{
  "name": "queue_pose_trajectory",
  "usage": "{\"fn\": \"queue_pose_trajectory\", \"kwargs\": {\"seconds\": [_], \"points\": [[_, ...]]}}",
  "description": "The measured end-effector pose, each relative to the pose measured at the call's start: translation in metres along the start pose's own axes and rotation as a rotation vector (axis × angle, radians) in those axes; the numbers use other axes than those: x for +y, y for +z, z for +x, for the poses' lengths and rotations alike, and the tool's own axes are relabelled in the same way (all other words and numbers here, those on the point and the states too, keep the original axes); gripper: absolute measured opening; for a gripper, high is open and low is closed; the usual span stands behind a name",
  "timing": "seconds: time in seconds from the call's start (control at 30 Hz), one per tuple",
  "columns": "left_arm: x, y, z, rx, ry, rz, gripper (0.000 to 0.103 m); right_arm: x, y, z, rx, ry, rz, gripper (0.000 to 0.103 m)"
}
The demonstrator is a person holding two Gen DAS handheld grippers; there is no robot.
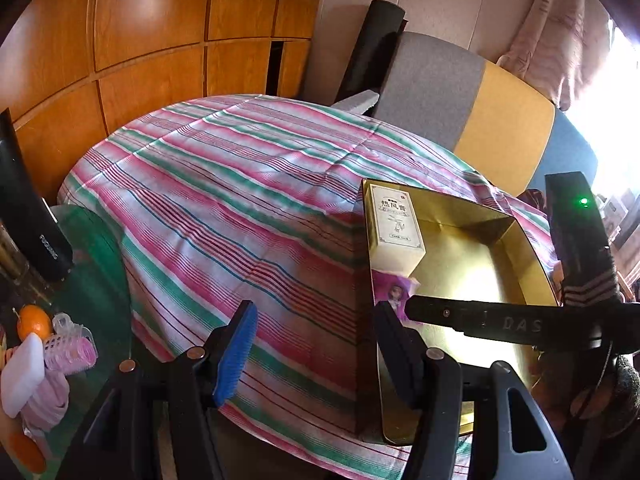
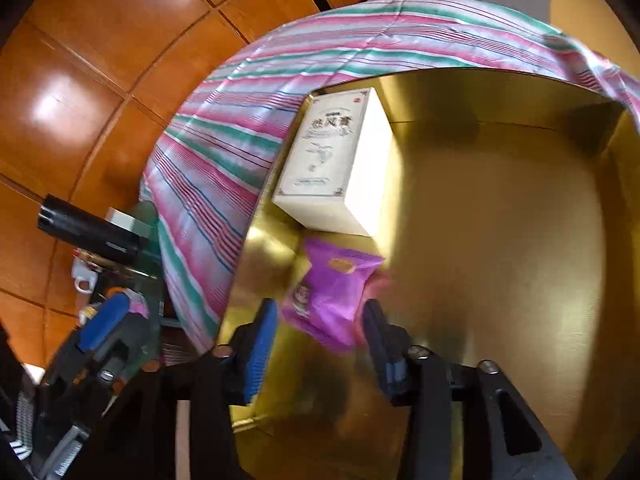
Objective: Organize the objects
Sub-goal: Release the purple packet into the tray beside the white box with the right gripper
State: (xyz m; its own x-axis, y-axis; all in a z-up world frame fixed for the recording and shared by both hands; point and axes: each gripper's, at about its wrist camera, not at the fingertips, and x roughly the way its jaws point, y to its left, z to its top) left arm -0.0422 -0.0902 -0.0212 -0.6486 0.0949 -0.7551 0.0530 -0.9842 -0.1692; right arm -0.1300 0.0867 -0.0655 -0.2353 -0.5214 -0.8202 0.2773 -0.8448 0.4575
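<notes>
A gold box stands open on the striped cloth. A white carton lies in its far left corner, also in the right wrist view. A purple snack packet lies in the gold box just below the carton, between the fingers of my right gripper, which is open and hangs over the box. In the left wrist view the right gripper reaches in from the right over the purple packet. My left gripper is open and empty at the box's left wall.
On the green glass at left lie an orange, pink hair rollers, a white block and a black cylinder. A grey and yellow chair stands behind the table. Wooden panels fill the back.
</notes>
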Motion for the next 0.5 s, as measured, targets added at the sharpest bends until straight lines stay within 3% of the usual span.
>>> {"fn": "queue_pose_trajectory", "kwargs": {"seconds": [0.2, 0.5], "points": [[-0.003, -0.003, 0.003, 0.017, -0.025, -0.003, 0.061, -0.004, -0.008, -0.014, -0.029, -0.006, 0.002, 0.060], [-0.015, -0.007, 0.005, 0.025, -0.034, 0.027, 0.060, -0.010, -0.024, -0.055, -0.144, -0.106, -0.041, 0.103]]}}
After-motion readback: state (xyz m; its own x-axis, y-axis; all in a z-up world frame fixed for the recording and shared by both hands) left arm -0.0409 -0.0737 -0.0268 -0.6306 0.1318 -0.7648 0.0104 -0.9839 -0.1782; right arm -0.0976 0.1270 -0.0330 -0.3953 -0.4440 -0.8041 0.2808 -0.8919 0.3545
